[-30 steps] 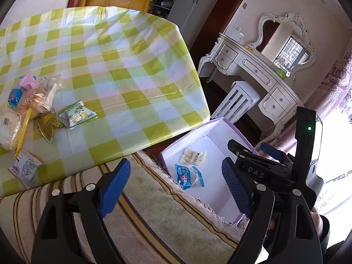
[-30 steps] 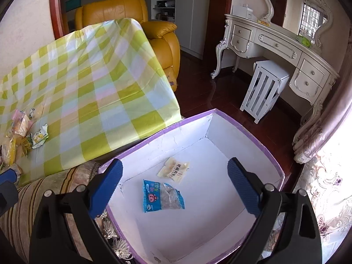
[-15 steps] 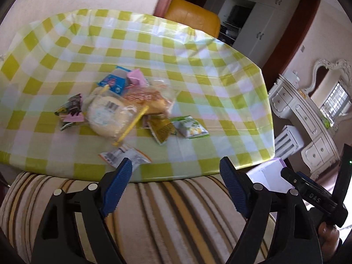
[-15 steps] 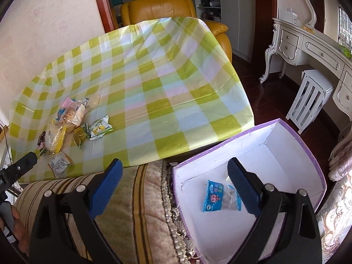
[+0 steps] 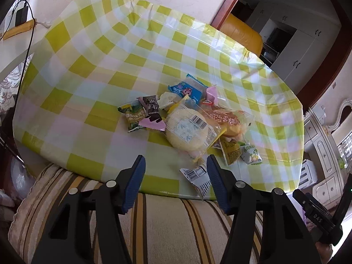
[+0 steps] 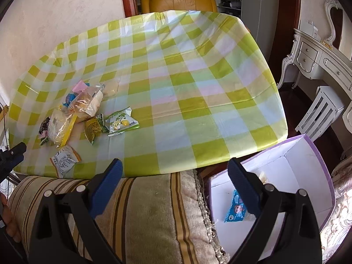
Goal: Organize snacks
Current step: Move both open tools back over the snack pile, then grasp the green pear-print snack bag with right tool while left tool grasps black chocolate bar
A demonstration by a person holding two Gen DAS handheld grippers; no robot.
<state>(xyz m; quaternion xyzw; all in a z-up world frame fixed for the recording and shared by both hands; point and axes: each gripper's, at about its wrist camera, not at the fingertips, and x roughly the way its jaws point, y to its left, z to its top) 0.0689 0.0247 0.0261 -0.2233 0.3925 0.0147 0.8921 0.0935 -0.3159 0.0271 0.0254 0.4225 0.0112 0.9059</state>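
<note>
A pile of wrapped snacks [image 5: 187,118] lies on the green-checked tablecloth [image 5: 99,50], with a round white cake packet [image 5: 187,129] in front. A white barcoded packet [image 5: 197,177] lies at the table's near edge. My left gripper [image 5: 175,176] hovers over a striped cushion just short of that packet. Its jaws are closing, and the pads press on nothing. My right gripper [image 6: 176,182] stands open and empty above the same cushion. To its right is a purple box [image 6: 308,145] holding a blue snack packet [image 6: 236,209]. The snack pile [image 6: 77,114] sits to its far left.
A striped cushion [image 6: 143,209] runs along the table's near edge. Behind the table stands a yellow armchair [image 6: 178,0]. A white dressing table [image 6: 319,59] and a white stool [image 6: 323,110] are on the right. A cable and adapter [image 5: 22,13] hang at the left.
The left gripper swung away from the purple box to face the snack pile, and its jaws narrowed. The right gripper moved left from over the box to the cushion, still open.
</note>
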